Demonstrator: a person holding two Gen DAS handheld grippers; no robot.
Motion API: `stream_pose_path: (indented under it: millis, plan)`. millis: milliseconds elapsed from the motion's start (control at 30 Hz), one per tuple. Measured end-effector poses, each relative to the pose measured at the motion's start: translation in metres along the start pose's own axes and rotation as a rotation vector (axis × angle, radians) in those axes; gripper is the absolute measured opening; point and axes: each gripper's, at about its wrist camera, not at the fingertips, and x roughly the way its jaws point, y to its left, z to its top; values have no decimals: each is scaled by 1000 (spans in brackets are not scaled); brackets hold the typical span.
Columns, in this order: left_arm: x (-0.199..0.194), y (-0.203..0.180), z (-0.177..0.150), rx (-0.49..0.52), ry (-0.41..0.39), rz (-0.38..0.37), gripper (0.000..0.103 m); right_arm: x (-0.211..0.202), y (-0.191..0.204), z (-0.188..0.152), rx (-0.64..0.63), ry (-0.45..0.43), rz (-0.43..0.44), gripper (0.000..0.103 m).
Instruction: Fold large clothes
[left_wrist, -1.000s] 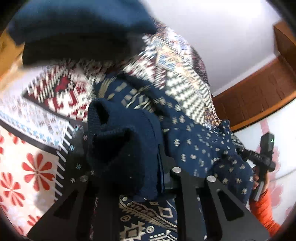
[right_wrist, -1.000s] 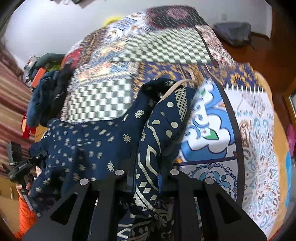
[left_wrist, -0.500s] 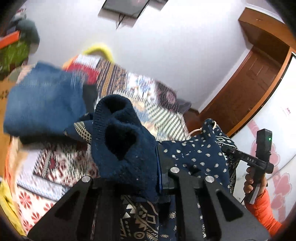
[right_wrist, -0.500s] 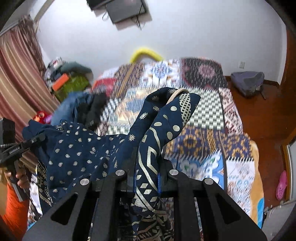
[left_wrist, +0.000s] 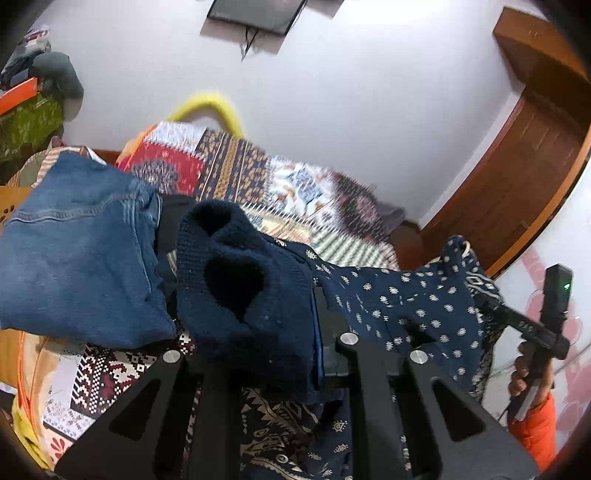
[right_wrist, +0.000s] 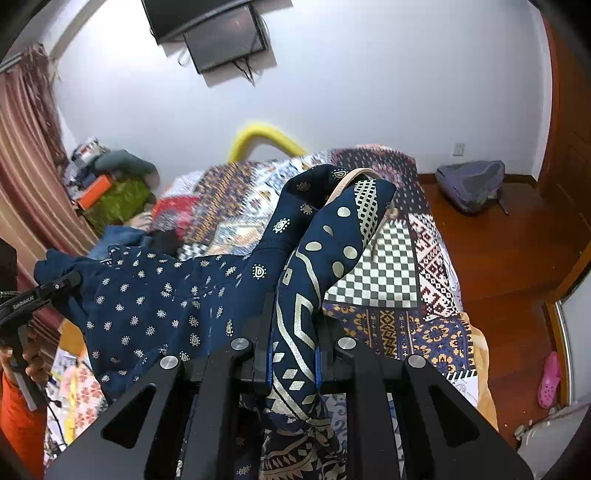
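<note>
Low in the left wrist view, the left gripper (left_wrist: 258, 354) pinches a knitted dark edge of the navy patterned garment (left_wrist: 399, 306), which stretches to the right gripper (left_wrist: 495, 310) at right; folded jeans (left_wrist: 77, 254) lie at left on the patchwork bed (left_wrist: 236, 173). Low in the right wrist view, the right gripper (right_wrist: 293, 354) clamps the garment's printed border, cloth spanning left toward the left gripper (right_wrist: 59, 284).

Both grippers are matte black, the left gripper (left_wrist: 317, 332) and right gripper (right_wrist: 291, 354) alike, with triangular cut-outs, silver screws and blue-edged pads. The person's sleeve (left_wrist: 537, 432) is bright orange.
</note>
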Motion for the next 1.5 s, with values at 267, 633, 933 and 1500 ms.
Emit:
stream_pose_path:
  millis: [267,633,933,1500]
  plan:
    - [75,11,-13,75,114,101,15,57,-32,-13,52,116,-56,13]
    - [96,22,-33,140,192,192,26,87,-72,-38,147,258,-131,18]
    - [61,21,-48,146,190,212,35,28,-76,-44,96,202,-184,18]
    - [-54,6,-93,208,103,222,55,-87,-8,-91,-120,39,-165,44]
